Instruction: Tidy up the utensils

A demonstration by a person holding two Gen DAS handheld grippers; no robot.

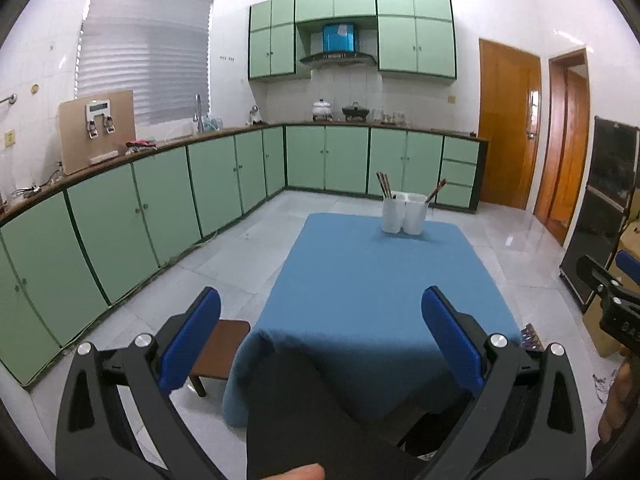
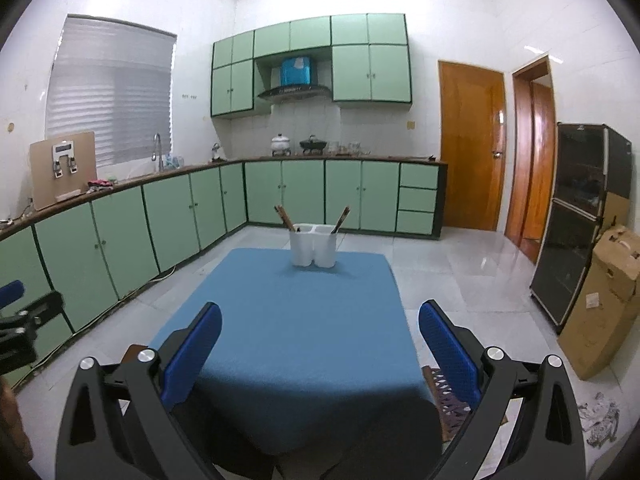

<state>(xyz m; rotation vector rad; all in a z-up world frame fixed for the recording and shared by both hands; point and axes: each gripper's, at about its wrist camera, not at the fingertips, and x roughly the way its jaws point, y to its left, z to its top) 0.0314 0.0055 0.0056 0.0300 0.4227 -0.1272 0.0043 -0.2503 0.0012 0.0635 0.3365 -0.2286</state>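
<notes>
A white two-compartment utensil holder [image 1: 403,214] [image 2: 314,246] stands at the far end of a table covered in blue cloth [image 1: 372,292] [image 2: 296,340]. Brown chopsticks [image 1: 383,185] [image 2: 283,216] lean in its left compartment and more chopsticks [image 1: 436,190] [image 2: 342,218] in its right one. My left gripper [image 1: 320,308] is open and empty, held above the table's near edge. My right gripper [image 2: 320,320] is open and empty, also at the near edge. Each gripper shows at the other view's side [image 1: 608,292] [image 2: 24,320].
Green cabinets [image 1: 160,200] [image 2: 160,216] run along the left and far walls. A wooden stool [image 1: 220,348] stands left of the table. A black cabinet [image 2: 580,216] and a cardboard box [image 2: 600,300] stand on the right, by wooden doors [image 2: 472,148].
</notes>
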